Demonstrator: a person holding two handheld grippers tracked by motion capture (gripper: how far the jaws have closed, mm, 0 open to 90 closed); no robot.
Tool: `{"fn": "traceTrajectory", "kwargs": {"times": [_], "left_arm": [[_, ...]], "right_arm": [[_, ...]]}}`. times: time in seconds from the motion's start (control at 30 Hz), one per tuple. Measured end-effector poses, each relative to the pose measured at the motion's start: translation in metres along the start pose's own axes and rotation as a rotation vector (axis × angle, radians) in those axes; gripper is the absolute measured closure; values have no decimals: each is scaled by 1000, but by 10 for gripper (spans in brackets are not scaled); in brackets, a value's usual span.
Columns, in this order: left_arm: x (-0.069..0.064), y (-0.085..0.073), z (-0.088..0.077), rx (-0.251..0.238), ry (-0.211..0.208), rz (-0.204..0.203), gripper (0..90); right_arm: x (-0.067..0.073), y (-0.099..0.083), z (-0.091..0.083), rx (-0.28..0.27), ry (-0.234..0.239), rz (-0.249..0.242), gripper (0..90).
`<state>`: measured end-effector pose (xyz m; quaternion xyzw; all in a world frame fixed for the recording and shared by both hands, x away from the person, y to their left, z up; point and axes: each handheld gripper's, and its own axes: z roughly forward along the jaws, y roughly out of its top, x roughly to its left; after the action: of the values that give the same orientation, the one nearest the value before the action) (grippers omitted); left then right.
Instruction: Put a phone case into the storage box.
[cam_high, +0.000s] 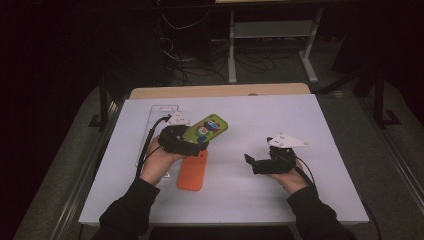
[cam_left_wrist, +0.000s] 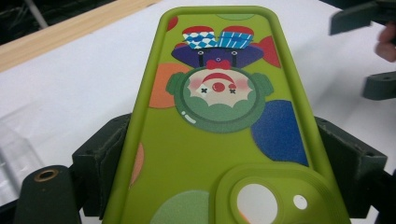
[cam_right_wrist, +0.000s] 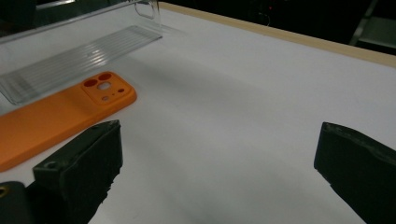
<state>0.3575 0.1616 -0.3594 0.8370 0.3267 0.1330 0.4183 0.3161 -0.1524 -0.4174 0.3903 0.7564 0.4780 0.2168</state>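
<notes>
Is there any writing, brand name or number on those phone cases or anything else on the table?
None can be read.
The green phone case in the left gripper carries only a clown picture and coloured spots, no letters.
The orange phone case is plain.
The clear tray shows only ridges.

- I read this as a lab or test room, not a home.
- My landmark is the white work table (cam_high: 300, 200): a bare sheet with a wooden edge (cam_high: 220, 91) at its far side.
- Beyond that edge, loose cables (cam_high: 195, 65) lie on a dark floor.
- Beside the cables stands a metal bench frame (cam_high: 272, 35).
</notes>
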Motion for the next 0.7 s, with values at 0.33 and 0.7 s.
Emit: {"fn": "traceTrajectory", "kwargs": {"times": [0.33, 0.7], "left_arm": [[-8, -3, 6, 13, -32, 19, 147], [-11, -5, 10, 28, -58, 40, 147]], "right_arm": [[17, 0, 4, 20, -89, -225, 4], [27, -1, 2, -4, -213, -509, 4]]}}
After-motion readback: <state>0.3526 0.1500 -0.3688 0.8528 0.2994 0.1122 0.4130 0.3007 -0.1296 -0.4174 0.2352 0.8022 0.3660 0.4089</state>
